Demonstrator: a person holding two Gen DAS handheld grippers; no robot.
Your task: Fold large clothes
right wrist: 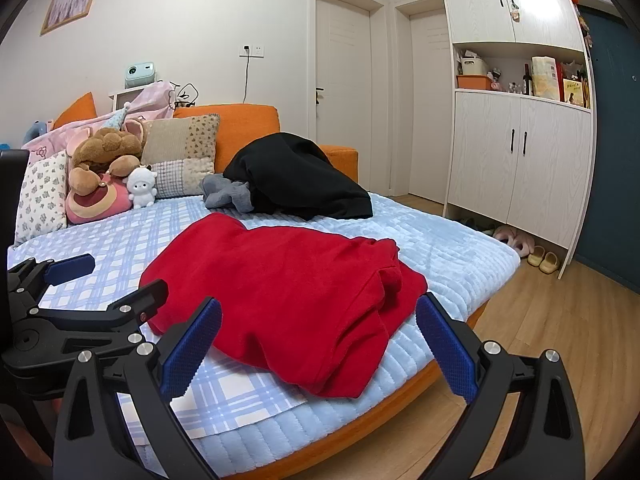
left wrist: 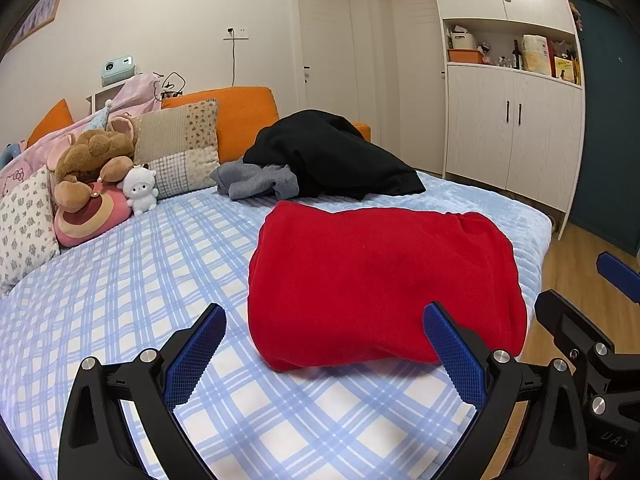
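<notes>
A folded red garment [left wrist: 380,280] lies on the blue plaid bed cover [left wrist: 120,300], near the bed's right edge; it also shows in the right wrist view [right wrist: 288,292]. A black garment [left wrist: 332,156] and a grey garment [left wrist: 256,180] lie in a heap at the far end of the bed. My left gripper [left wrist: 324,334] is open and empty, just in front of the red garment's near edge. My right gripper [right wrist: 318,328] is open and empty, above the garment's near right corner. Each gripper shows at the edge of the other's view.
Pillows and plush toys [left wrist: 100,176] line the bed's left side against an orange headboard [left wrist: 240,120]. A white cupboard [right wrist: 520,152] stands at the right, with slippers [right wrist: 532,252] on the wooden floor [right wrist: 560,340] beneath it. Two white doors [right wrist: 344,92] are behind.
</notes>
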